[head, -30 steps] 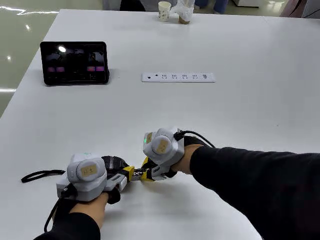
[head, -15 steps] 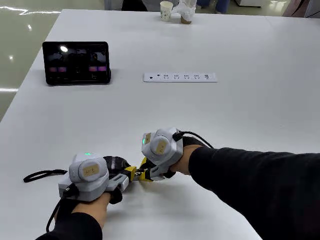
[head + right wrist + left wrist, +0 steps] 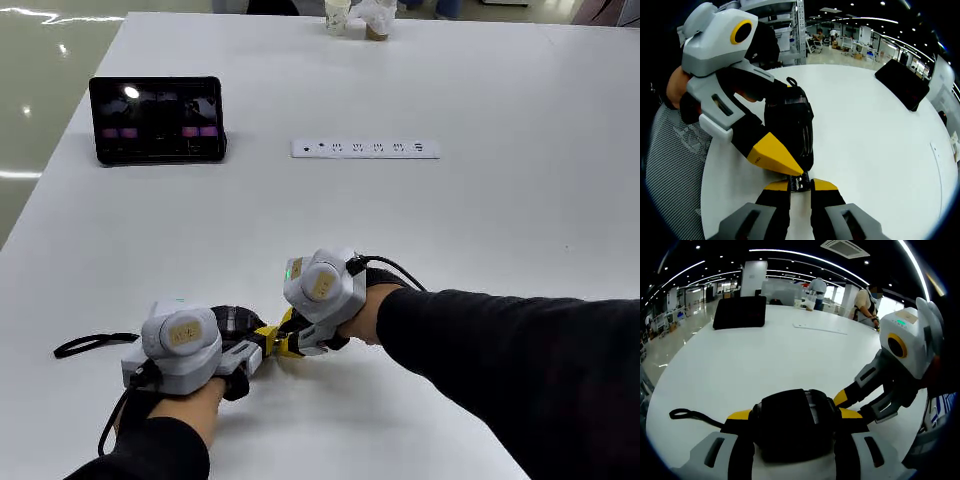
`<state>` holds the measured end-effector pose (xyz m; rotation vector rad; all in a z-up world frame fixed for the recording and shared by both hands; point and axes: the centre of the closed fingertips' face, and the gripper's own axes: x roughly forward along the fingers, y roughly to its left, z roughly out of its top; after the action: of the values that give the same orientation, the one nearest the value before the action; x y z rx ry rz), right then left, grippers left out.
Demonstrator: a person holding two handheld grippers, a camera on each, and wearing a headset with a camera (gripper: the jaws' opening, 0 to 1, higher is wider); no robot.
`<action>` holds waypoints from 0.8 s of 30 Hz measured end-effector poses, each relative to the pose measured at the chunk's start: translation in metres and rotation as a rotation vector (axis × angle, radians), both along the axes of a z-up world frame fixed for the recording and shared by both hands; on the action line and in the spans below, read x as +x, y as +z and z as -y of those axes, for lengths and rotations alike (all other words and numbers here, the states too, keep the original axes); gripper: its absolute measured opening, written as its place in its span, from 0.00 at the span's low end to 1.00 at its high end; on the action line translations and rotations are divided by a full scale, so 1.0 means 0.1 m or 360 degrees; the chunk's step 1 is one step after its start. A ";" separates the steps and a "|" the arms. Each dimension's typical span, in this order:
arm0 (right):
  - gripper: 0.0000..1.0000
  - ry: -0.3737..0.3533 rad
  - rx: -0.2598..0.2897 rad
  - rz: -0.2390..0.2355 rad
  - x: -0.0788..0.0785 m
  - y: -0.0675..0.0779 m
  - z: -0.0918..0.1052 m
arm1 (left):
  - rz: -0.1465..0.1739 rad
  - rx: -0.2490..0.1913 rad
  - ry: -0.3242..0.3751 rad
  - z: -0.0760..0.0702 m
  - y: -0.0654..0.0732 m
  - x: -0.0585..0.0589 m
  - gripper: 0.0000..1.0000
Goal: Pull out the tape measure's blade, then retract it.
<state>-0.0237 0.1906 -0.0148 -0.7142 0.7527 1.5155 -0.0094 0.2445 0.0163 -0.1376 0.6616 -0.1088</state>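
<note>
A black tape measure (image 3: 232, 324) sits on the white table (image 3: 480, 200), and my left gripper (image 3: 250, 345) is shut on its body. In the left gripper view the case (image 3: 795, 425) fills the space between the yellow-tipped jaws of the left gripper (image 3: 795, 415). Its black wrist strap (image 3: 88, 344) trails to the left. My right gripper (image 3: 800, 185) is shut on the blade's metal end hook (image 3: 800, 181), right against the case (image 3: 790, 125). In the head view the right gripper (image 3: 288, 345) nearly touches the left one's tips.
A dark tablet (image 3: 157, 118) stands at the back left, near the table's left edge. A white power strip (image 3: 365, 149) lies mid-table. Paper cups (image 3: 340, 12) stand at the far edge. Bare table stretches to the right and ahead.
The two grippers have drawn slightly closer together, so the short stretch of blade between them is shorter. The head camera has also shifted a little.
</note>
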 end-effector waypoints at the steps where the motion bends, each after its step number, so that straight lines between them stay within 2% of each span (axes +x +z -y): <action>1: 0.12 -0.0002 0.0003 -0.0003 0.00 0.00 0.00 | -0.0002 -0.0002 0.0000 0.00 0.00 0.00 0.60; 13: 0.14 0.0013 0.0021 -0.0002 0.00 0.00 -0.04 | -0.0003 -0.0011 -0.0002 0.00 0.00 0.00 0.60; 24: 0.13 0.0073 0.0015 0.0014 -0.03 -0.01 -0.08 | -0.0007 -0.0013 -0.0009 0.00 0.00 0.00 0.60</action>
<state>-0.0263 0.1986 -0.0154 -0.7349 0.7264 1.5558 -0.0096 0.2442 0.0160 -0.1439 0.6663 -0.1166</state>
